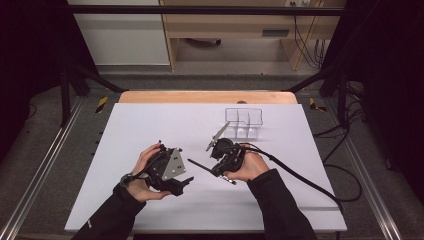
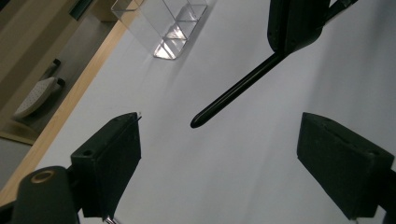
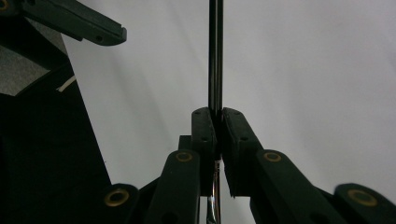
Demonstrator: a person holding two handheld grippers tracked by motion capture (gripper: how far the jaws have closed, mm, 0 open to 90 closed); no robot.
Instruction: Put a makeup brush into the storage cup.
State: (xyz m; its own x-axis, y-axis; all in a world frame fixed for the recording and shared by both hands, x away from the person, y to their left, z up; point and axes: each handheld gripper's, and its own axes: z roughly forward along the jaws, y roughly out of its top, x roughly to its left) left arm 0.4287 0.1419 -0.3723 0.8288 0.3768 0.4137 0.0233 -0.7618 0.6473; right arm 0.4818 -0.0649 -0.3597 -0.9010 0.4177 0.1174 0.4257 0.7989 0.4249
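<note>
Pen [image 1: 200,165] sits clamped in the right hand-held gripper [image 1: 218,169] at centre frame of the high view, its long axis pointing left toward the left hand-held gripper [image 2: 219,154], whose jaws stand apart just short of its tip. It probably hangs clear of the desk [image 1: 150,120].

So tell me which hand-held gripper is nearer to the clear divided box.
Right. The right hand-held gripper sits just in front of the clear box, shut on a thin black stick. The left hand-held gripper is farther off, open, to the box's front-left.
</note>
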